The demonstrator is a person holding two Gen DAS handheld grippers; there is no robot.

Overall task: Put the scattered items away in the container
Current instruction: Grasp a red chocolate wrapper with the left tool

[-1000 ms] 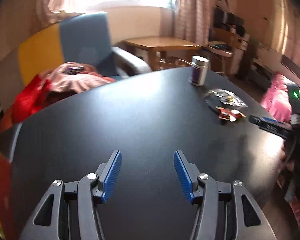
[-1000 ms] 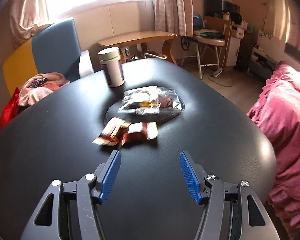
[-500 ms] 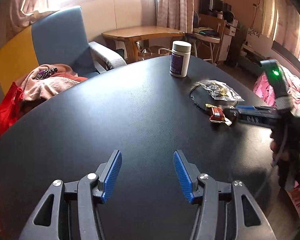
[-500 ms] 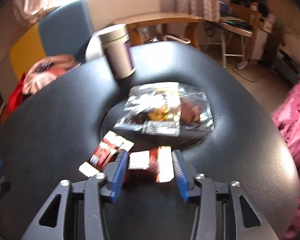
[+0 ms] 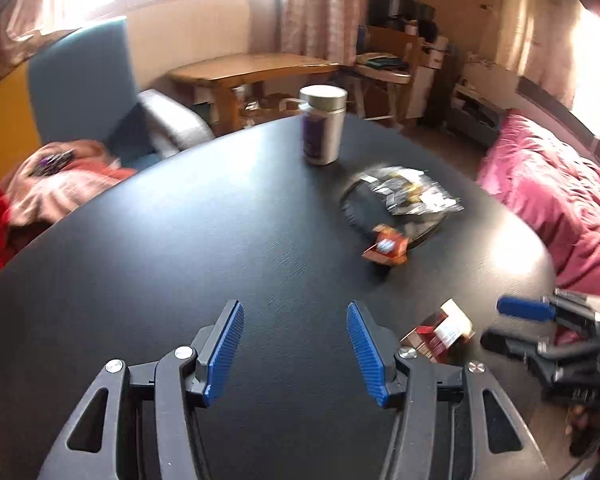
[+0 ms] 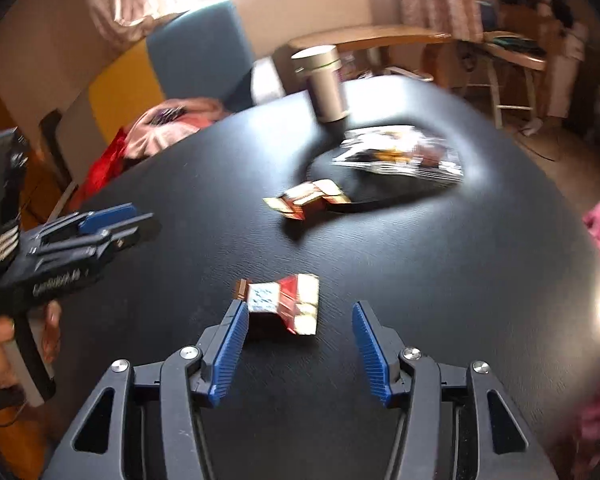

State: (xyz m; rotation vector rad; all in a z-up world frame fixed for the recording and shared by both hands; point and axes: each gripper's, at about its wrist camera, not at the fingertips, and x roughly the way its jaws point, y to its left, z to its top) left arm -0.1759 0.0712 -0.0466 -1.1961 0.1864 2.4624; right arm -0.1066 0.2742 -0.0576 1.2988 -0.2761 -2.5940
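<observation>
My right gripper fingers wide around a red snack packet on the black tabletop, my left gripper fingers wide, holding nothing.

black round table fills the foreground | white bottle upright at its far edge | blue armchair behind, pink and red clothes heaped beside it | wooden side table under the curtains | pink bedding far side (blurred)

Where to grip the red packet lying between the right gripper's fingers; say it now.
Grip the red packet across its short middle, coming from above with the open right gripper. It lies flat on the black table, slightly puffed, so its side edges are the only purchase.
</observation>
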